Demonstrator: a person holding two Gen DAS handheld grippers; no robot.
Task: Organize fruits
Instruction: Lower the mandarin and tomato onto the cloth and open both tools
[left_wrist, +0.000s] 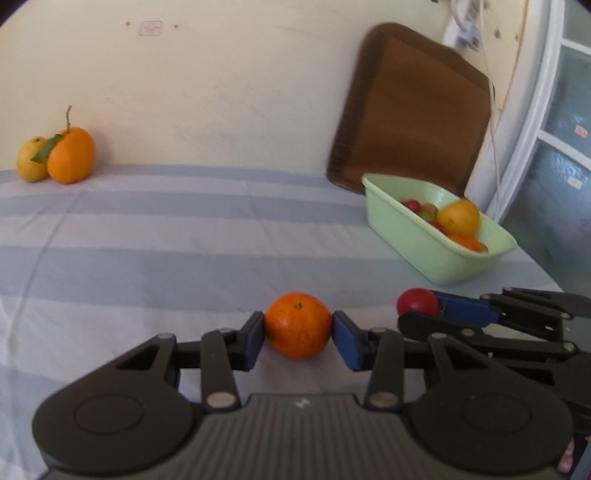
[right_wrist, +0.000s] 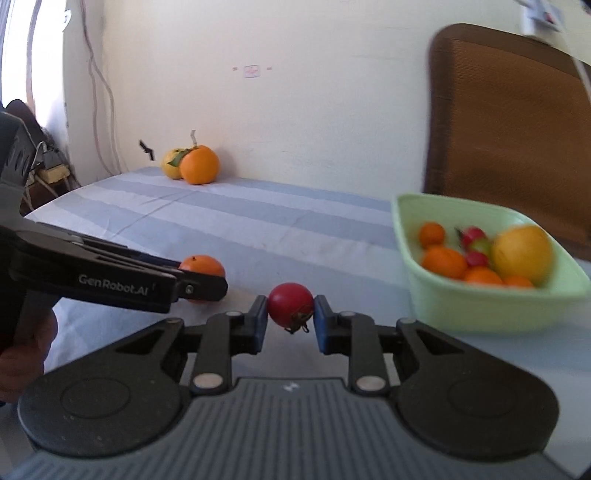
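Left wrist view: the left gripper has its blue pads pressed on both sides of a small orange — a firm pinch, jaws narrow. At about 3 o'clock from it, the right gripper comes in from the side, clamped on a red tomato. Right wrist view shows that tomato squeezed between both pads, stem down. A pale green basin sits at 2 o'clock, already carrying oranges, small red fruits and a yellow one. Far off at 11 o'clock — a large orange touching a yellow fruit on the striped tablecloth, by the wall.
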